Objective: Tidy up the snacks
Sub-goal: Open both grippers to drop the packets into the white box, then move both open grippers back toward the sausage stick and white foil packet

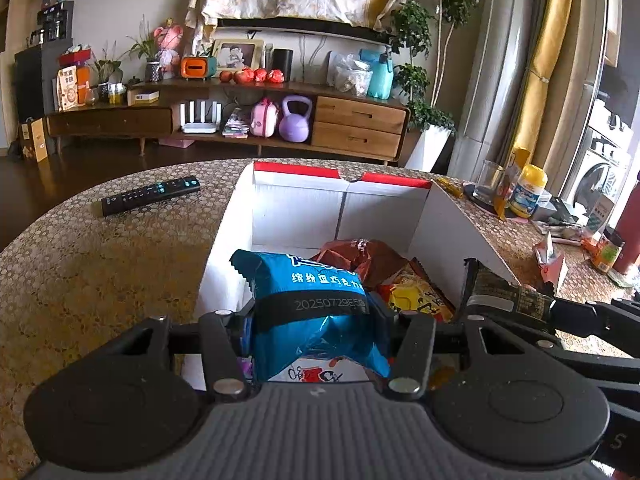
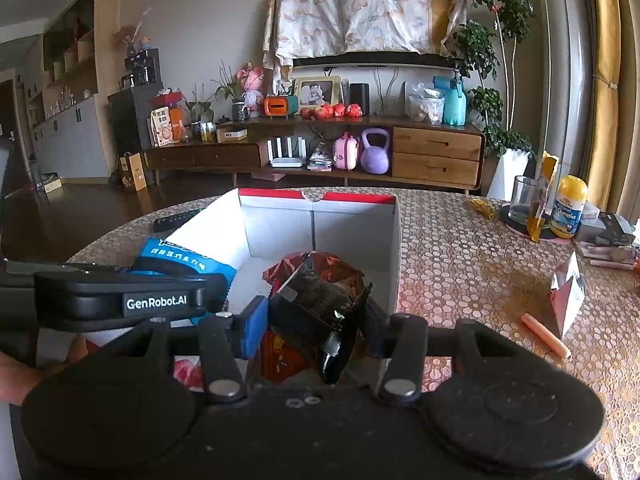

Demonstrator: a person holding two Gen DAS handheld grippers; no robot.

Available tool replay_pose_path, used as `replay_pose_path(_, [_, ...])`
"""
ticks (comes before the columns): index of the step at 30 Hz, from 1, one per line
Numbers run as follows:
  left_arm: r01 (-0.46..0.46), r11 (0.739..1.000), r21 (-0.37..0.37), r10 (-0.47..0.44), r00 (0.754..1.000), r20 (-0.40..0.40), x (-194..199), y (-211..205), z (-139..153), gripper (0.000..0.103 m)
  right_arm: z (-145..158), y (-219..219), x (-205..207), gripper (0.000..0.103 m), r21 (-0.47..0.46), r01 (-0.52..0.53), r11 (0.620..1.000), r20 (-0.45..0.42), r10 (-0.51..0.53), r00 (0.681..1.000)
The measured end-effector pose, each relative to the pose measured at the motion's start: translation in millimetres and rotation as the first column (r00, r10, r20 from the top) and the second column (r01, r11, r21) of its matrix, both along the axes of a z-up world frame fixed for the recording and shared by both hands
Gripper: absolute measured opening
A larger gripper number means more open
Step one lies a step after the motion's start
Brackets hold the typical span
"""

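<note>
We clamp a crinkled blue foil packet [image 1: 316, 312] in the left gripper [image 1: 316, 330] and a dark foil packet [image 2: 320, 312] in the right gripper [image 2: 316, 330], over the near end of the white cardboard box [image 1: 452, 236]

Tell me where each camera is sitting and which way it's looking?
Left wrist: on the left gripper, looking forward over its blue snack bag into the white box; the right gripper's tip shows.
Right wrist: on the right gripper, holding a dark snack bag; the left gripper and a hand show.
Both share the box.
</note>
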State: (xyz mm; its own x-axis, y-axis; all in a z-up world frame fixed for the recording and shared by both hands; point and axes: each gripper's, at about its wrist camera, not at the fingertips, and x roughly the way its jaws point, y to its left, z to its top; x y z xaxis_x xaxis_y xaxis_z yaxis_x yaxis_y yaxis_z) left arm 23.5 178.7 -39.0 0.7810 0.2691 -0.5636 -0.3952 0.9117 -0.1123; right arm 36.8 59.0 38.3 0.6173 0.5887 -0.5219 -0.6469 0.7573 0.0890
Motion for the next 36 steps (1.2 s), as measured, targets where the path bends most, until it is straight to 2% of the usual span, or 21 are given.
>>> replay_pose_path(2, [-0.001, 1.000, 0.005, 0.001, 1.000, -0.002, 1.0, -1.0, 0.4, 0.057, -0.2, 0.1, 0.1, 0.051, -0.003, 0.005, 1.000, 0.001, -0.005, 1.000])
replay_pose_path(4, [-0.010, 1.000, 0.013, 0.010, 1.000, -0.003, 0.9, -2.3, 0.8, 0.067, 0.1, 1.0, 0.5, 0.053, -0.009, 0.007, 1.000, 0.007, -0.007, 1.000])
replay_pose_path(7, [-0.019, 1.000, 0.017, 0.019, 1.000, 0.006, -0.5, -2.5, 3.8, 0.072, 1.2, -1.8, 0.0, 0.066, -0.011, 0.029, 1.000, 0.022, -0.028, 0.999])
replay_pose_path(16, [0.007, 0.999, 0.037, -0.008, 0.999, 0.031, 0.4, -22.5, 19.0, 0.077, 7.0, -21.5, -2.2, 0.066, 0.028, 0.062, 0.998, 0.030, -0.063, 0.998])
replay_pose_path(27, [0.112, 0.991, 0.075, -0.117, 0.991, 0.061, 21.1, -73.9, 37.3, 0.079, 3.9, -86.8, 18.2, 0.066, 0.078, 0.241, 0.967, 0.002, -0.242, 0.970])
replay_pose_path(36, [0.210, 0.972, 0.106, -0.216, 0.975, 0.058, 46.7, -120.2, 43.5, 0.079, -0.8, -133.3, 34.9, 0.066, 0.096, 0.337, 0.937, -0.001, -0.338, 0.941])
